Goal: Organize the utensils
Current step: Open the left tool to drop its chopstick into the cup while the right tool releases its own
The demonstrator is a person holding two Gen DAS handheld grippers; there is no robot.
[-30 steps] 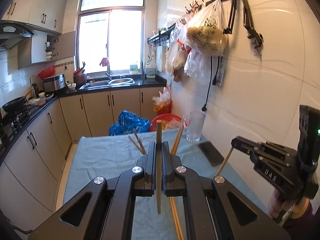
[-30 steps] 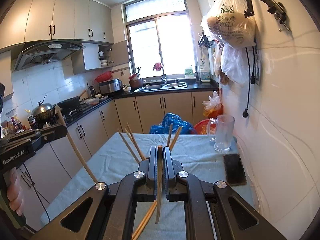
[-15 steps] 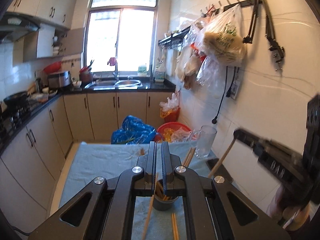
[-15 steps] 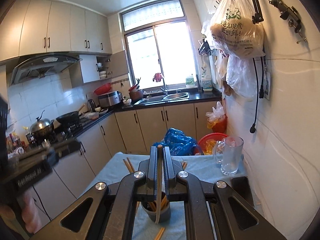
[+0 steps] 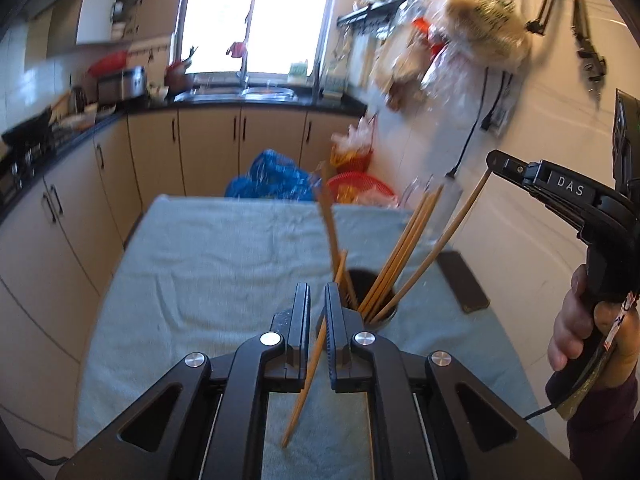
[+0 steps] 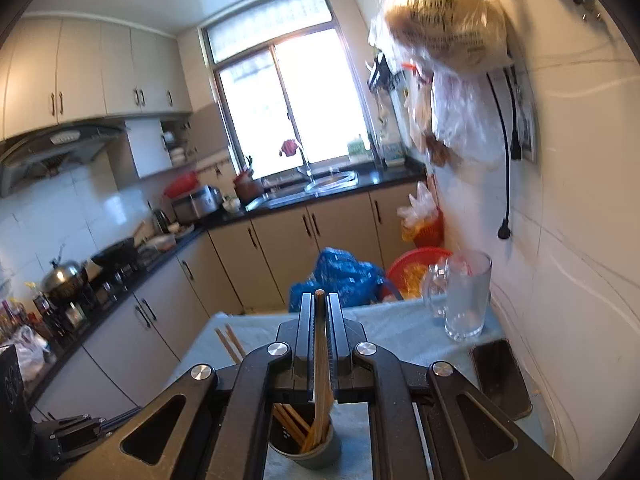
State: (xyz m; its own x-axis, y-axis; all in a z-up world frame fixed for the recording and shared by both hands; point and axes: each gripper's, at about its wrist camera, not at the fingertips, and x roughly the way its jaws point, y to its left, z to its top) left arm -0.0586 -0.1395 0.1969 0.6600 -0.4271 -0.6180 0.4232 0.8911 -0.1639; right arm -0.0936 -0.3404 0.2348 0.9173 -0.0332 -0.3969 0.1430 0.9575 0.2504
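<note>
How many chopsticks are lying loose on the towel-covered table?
2. One chopstick and a second chopstick lie side by side near the far left edge of the blue towel. More may be hidden behind the right gripper.

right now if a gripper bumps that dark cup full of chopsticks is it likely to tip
Probably fairly tippy. The dark cup looks small and narrow, while the chopsticks stand well above its rim and lean to one side. It also sits on a soft towel, likely not a firm footing, so a sideways knock could topple it.
</note>
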